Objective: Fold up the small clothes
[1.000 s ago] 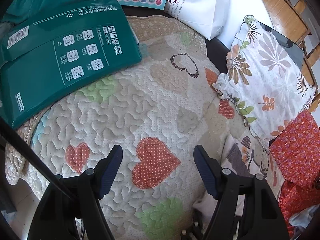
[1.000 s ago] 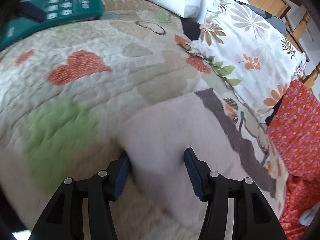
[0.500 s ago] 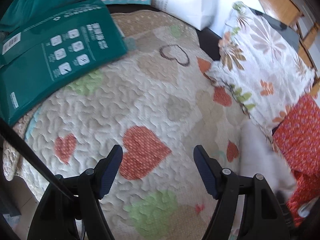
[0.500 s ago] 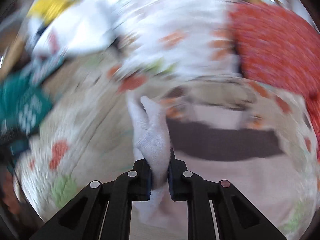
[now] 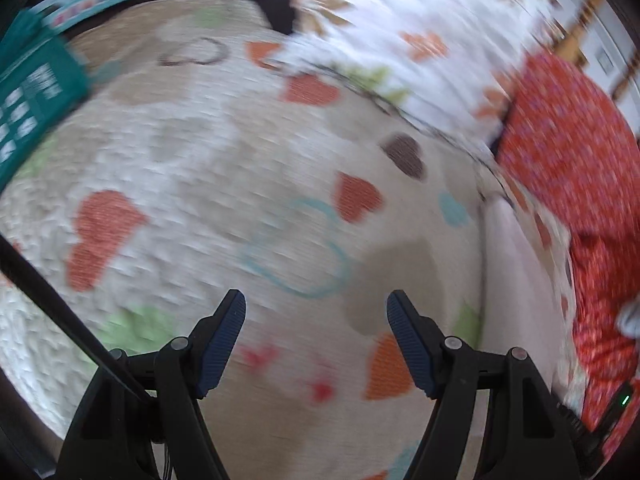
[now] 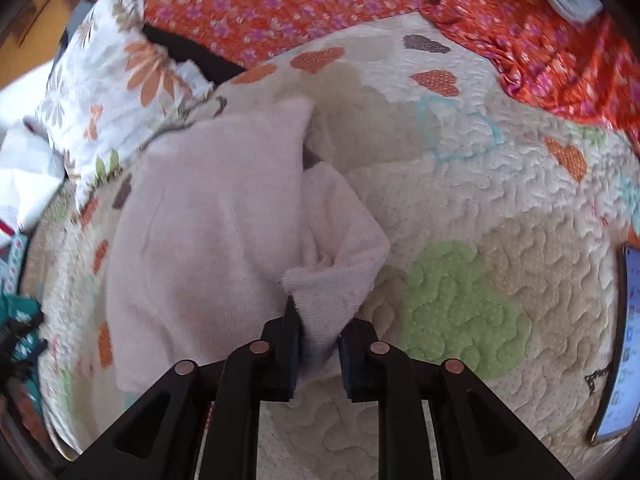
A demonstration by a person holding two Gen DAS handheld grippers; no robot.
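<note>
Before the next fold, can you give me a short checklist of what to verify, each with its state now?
1. Right claw has the pale pink garment between its pads: ok, but it is opening, so the hold is loosening.
2. Left claw free to help: ok, open, nothing in it.
3. Garment lies flat: not ok, one edge is bunched at the claw.
4. Bare quilt for folding: ok.
5. Phone apart from the garment: ok.
6. Left view sharp: not ok, blurred.

Right gripper (image 6: 318, 344) jaws, reopening, dragged pink garment (image 6: 208, 240) sideways, apparently.
</note>
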